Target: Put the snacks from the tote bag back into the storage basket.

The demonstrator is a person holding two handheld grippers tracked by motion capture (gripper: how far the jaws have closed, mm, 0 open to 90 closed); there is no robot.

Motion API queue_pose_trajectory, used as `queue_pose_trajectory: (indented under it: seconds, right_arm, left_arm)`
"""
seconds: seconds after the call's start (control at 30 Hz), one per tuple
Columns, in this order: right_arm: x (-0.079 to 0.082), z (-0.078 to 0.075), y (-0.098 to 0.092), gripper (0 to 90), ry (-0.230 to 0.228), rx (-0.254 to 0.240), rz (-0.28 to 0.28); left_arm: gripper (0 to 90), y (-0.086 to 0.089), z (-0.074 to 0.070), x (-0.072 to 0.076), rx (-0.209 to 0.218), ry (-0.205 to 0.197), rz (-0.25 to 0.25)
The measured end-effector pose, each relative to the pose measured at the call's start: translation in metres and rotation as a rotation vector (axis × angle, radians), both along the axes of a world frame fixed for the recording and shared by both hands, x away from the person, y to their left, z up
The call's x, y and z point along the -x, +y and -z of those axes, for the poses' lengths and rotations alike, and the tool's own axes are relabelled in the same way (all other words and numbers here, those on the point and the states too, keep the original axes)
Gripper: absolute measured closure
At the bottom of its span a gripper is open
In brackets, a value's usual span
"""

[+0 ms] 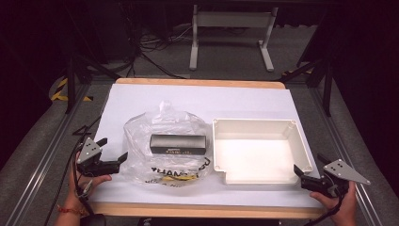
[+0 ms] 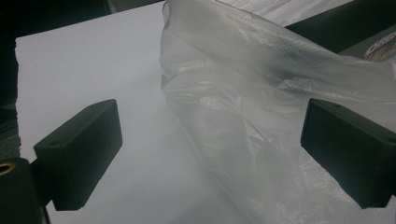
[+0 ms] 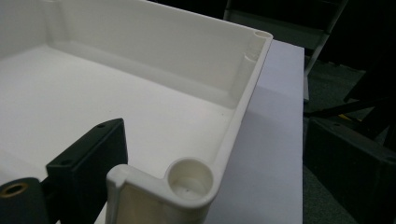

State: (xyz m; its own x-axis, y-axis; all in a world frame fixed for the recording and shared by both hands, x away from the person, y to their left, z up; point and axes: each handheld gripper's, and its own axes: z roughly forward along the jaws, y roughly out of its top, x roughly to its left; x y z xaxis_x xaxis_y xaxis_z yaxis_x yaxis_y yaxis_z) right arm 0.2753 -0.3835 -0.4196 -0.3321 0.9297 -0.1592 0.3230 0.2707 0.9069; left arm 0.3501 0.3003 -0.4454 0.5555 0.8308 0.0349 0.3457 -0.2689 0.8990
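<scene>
L gripper (image 1: 114, 159): jaws wide, nothing held, just left of clear crinkled plastic bag (image 1: 165, 146).
R gripper (image 1: 307, 175): jaws wide, straddling near-right corner of white rectangular plastic tray (image 1: 301, 150).
Bag: just left of tray, black box (image 1: 178, 144) on it.

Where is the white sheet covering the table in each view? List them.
High view: white sheet across the tabletop.
Left gripper view: left side, beside the clear plastic bag.
Right gripper view: right strip, beside the white plastic tray.
Landmark: bag and tray both sit on it in the high view.
</scene>
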Motion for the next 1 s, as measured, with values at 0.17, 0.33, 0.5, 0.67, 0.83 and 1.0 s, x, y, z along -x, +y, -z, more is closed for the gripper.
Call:
queue_pose_trajectory:
  seconds: [0.17,0.33,0.5,0.67,0.83,1.0]
  right_arm:
    - [0.001,-0.004,0.002,6.9,-0.008,-0.010,-0.009]
    - [0.002,-0.006,0.005,6.8,-0.016,0.008,-0.021]
    - [0.003,-0.011,0.007,7.3,-0.033,0.010,-0.035]
    - [0.005,-0.020,0.016,10.3,-0.048,0.017,-0.073]
    - [0.004,-0.025,0.025,13.8,-0.047,0.026,-0.115]
    - [-0.001,-0.032,0.038,16.3,-0.048,0.038,-0.167]
  left_arm:
    - [6.3,0.000,0.001,0.001,-0.004,0.009,0.012]
    - [6.3,-0.002,0.001,0.000,-0.011,0.004,0.019]
    - [6.3,-0.003,0.001,0.002,-0.016,0.007,0.028]
    - [6.3,-0.006,0.002,0.004,-0.030,0.008,0.040]
    - [6.3,-0.006,0.002,0.005,-0.030,0.013,0.046]
    - [6.4,-0.005,0.003,0.008,-0.028,0.015,0.042]
